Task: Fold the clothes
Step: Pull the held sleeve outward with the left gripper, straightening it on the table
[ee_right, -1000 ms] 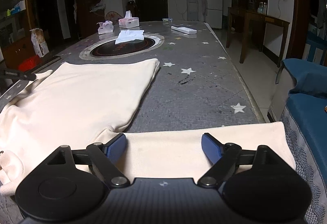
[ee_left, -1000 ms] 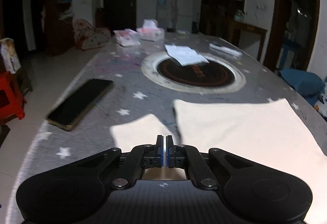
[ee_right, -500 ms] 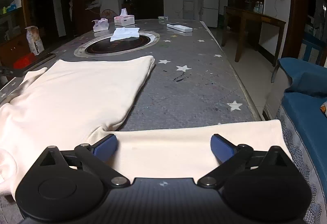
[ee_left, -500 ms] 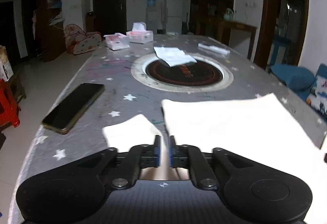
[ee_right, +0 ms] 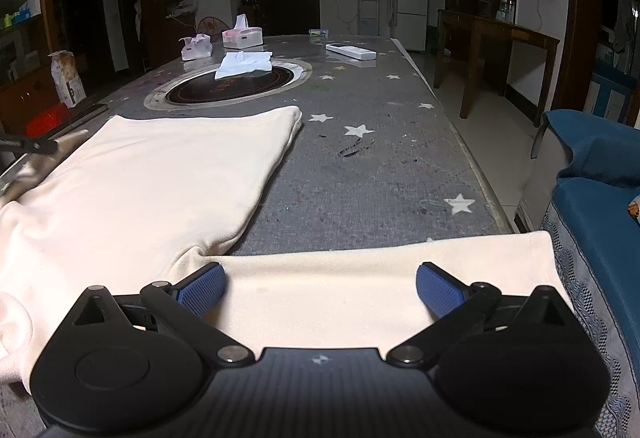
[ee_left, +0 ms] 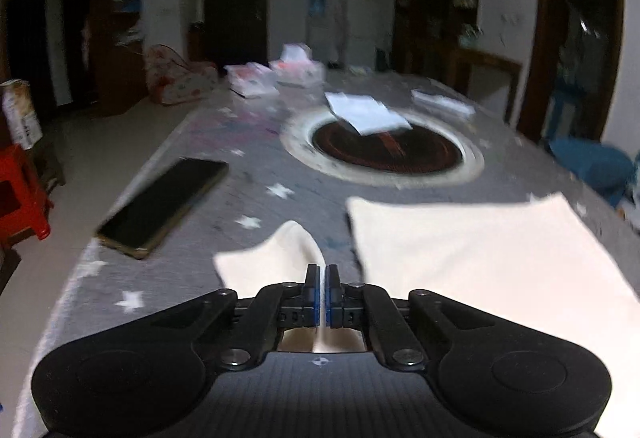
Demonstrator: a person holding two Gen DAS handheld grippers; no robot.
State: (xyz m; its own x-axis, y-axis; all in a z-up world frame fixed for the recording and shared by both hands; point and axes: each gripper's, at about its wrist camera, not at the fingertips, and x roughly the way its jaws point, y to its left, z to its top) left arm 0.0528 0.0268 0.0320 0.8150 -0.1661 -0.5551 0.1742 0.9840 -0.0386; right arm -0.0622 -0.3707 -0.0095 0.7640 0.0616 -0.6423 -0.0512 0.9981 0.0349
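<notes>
The cream garment [ee_right: 152, 190] lies spread flat on the grey, star-printed worktop [ee_right: 360, 174]. Its body reaches toward the round inset plate [ee_right: 236, 86], and one sleeve [ee_right: 360, 278] stretches to the right, up to the worktop's edge.

Only the right wrist view shows this sleeve. The right gripper [ee_right: 320, 288] is just above it with jaws at their widest, the blue pads [ee_right: 200, 288] apart on each side. The pads do not press the cloth. This view also shows a remote [ee_right: 351, 52] and a blue sofa [ee_right: 592, 174] beside the worktop.

Only the left wrist view, which is blurred, shows the other sleeve [ee_left: 272, 258] and a dark phone [ee_left: 164, 206] lying left of it. The left gripper [ee_left: 321, 292] is closed, and a fold of this sleeve passes between its pads, so it pinches the cloth. The garment's body lies to the right of this gripper.

Both views show a white tissue [ee_left: 366, 114] on the plate.
</notes>
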